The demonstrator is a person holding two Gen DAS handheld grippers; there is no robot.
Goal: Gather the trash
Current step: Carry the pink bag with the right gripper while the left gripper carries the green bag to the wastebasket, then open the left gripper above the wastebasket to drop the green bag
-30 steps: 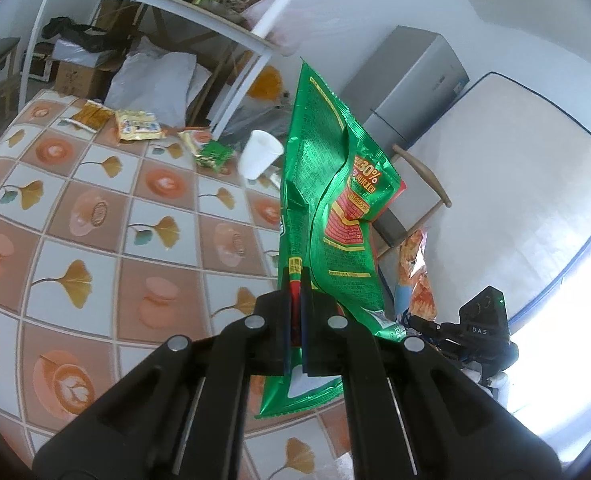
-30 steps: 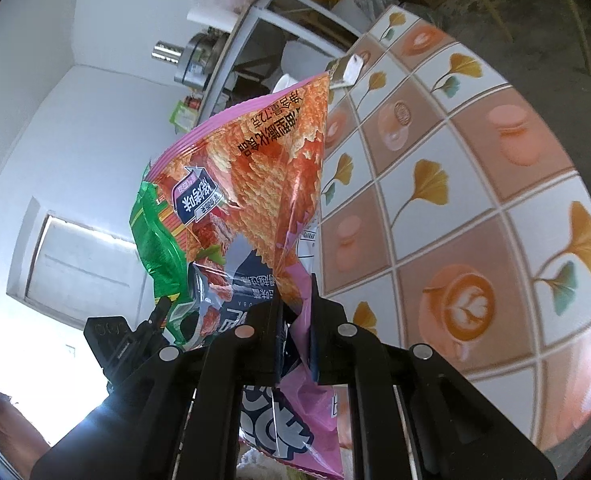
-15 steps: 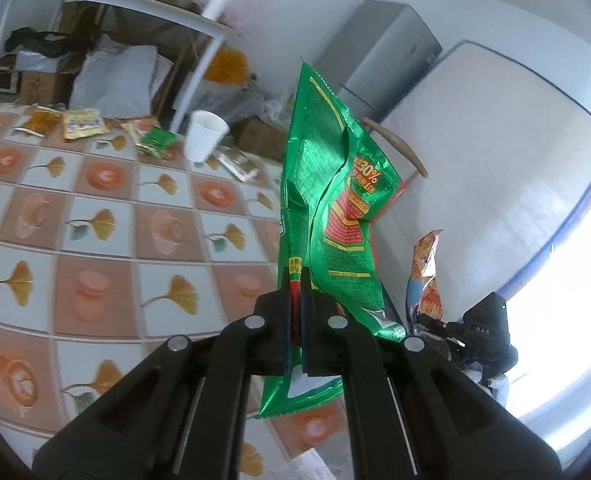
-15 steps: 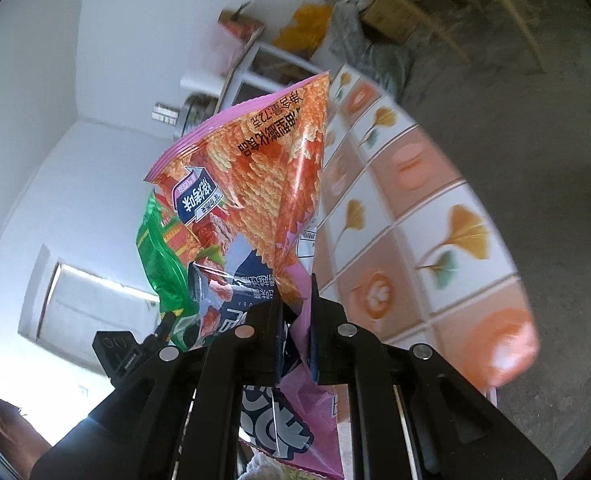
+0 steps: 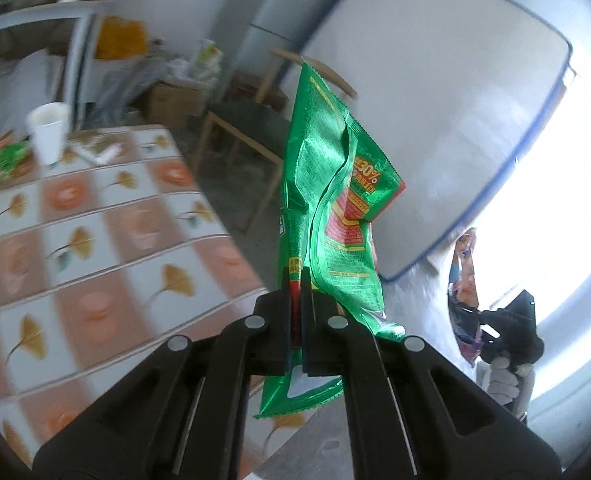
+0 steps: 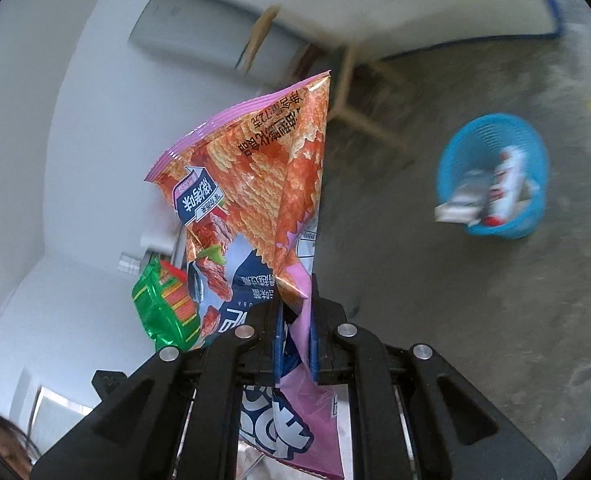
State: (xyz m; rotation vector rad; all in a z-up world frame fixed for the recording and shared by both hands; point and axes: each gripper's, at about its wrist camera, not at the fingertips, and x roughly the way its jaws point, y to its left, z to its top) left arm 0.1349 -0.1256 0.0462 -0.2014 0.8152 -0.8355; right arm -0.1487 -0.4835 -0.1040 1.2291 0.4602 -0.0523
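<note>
My left gripper (image 5: 294,280) is shut on a green snack bag (image 5: 327,200) that stands upright above the jaws, off the right edge of the tiled table (image 5: 95,240). My right gripper (image 6: 294,300) is shut on an orange and pink chip bag (image 6: 255,184), held up in the air over the floor. The green bag also shows in the right wrist view (image 6: 163,308), at the lower left. The chip bag and the right gripper show in the left wrist view (image 5: 465,280) at the right. A blue trash basket (image 6: 491,152) with several wrappers in it stands on the floor at the right.
A white paper cup (image 5: 47,132) and small wrappers (image 5: 7,156) lie at the table's far end. A wooden chair (image 5: 247,128) stands past the table edge. A mattress (image 5: 435,100) leans on the wall. The concrete floor (image 6: 455,300) surrounds the basket.
Both grippers have swung right, away from the table, each still holding its bag. The table has slid out of the right wrist view and the blue basket has come into it.
</note>
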